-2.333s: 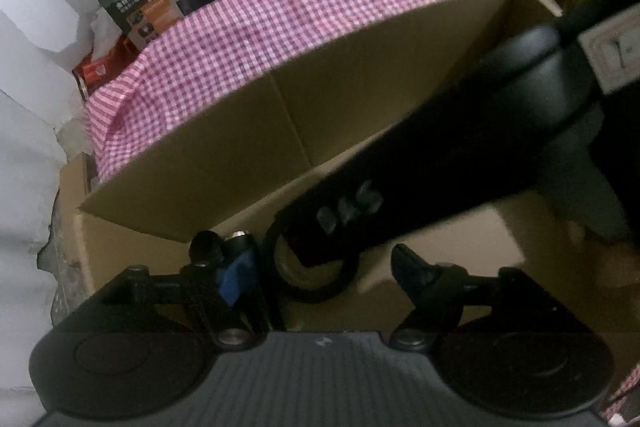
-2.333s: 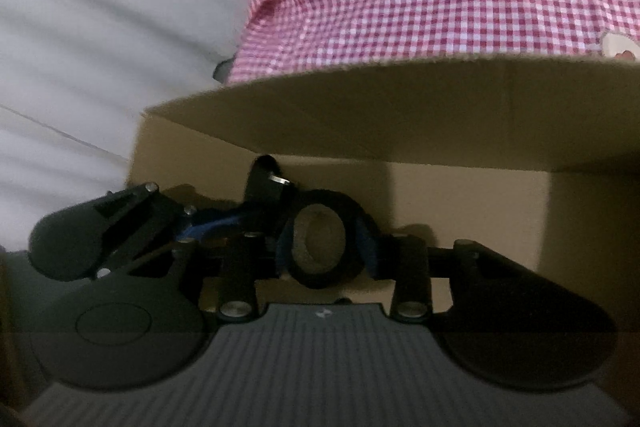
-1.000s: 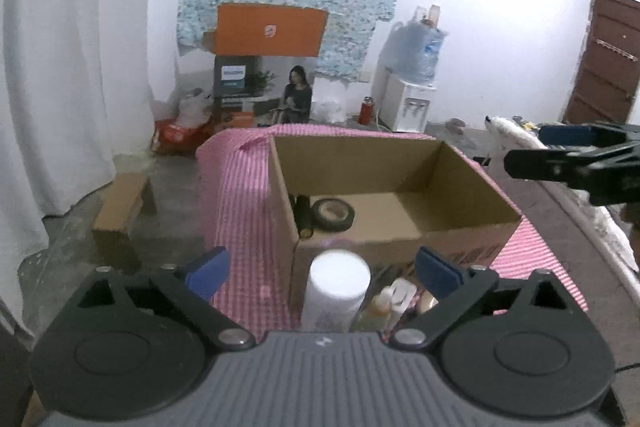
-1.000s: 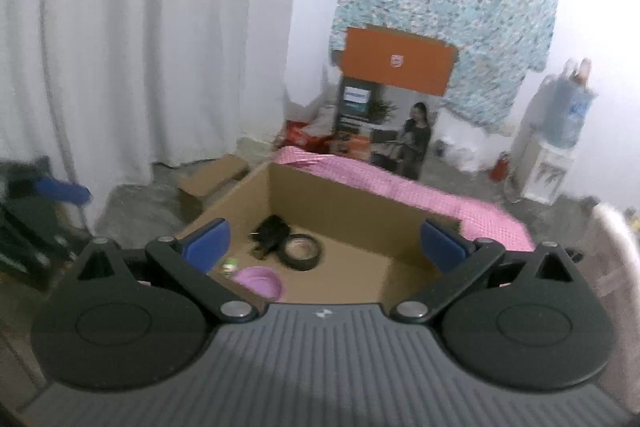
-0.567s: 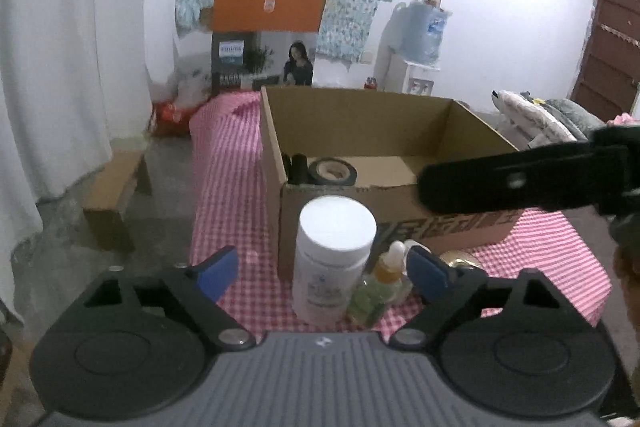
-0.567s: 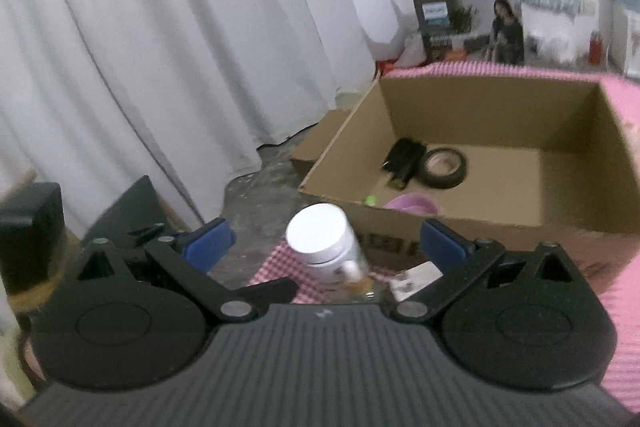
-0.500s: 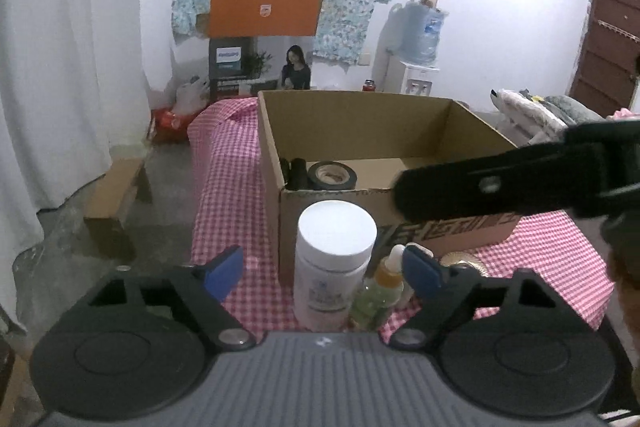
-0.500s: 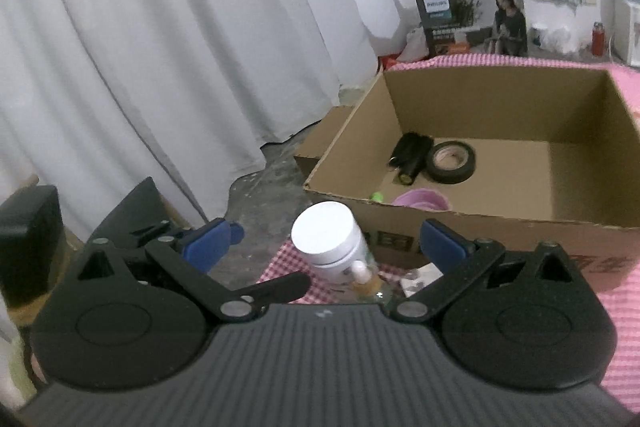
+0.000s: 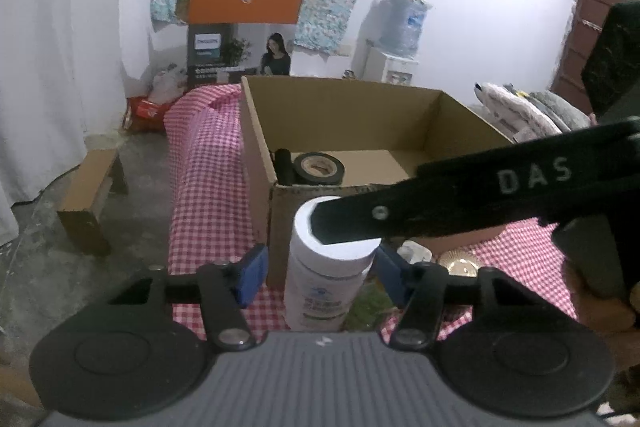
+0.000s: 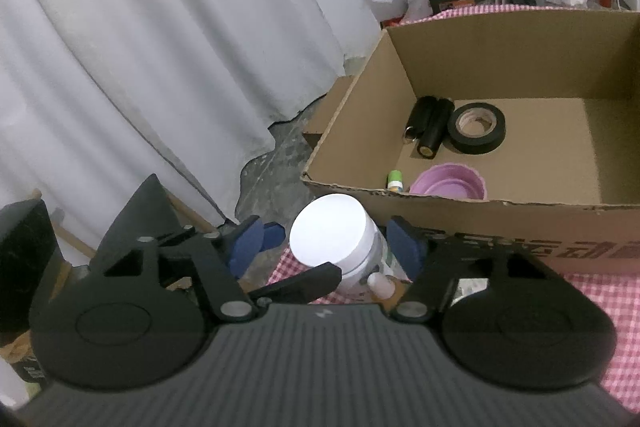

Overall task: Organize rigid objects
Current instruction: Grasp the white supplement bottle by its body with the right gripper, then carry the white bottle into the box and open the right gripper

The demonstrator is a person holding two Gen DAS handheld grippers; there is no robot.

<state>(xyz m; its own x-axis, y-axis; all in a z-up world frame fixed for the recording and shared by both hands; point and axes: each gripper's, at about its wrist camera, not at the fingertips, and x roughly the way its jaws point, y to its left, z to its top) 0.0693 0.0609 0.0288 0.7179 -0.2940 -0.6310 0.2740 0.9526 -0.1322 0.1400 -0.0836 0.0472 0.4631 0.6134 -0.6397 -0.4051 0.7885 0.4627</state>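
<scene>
An open cardboard box sits on the red-checked table, its near wall facing both cameras. Inside, toward the box's left wall, lie two black cylinders side by side with a roll of black tape just beside them; against the near wall rest a pink bowl and a small green-capped tube. The rest of the box floor is bare cardboard. Outside, just in front of the box's near left corner, stands the white jar, upright with its lid on. The left gripper has just been closing and brackets the jar, its blue pads close to the sides; whether they press is hard to tell. The right gripper has also been closing, and its fingers stand apart on either side of the lid, not touching. From the left wrist, the right gripper's black finger crosses over the jar's lid. A small dropper bottle, a gold lid and some green thing beside the jar are mostly hidden behind the grippers. The table's left edge drops off just beside the jar.
</scene>
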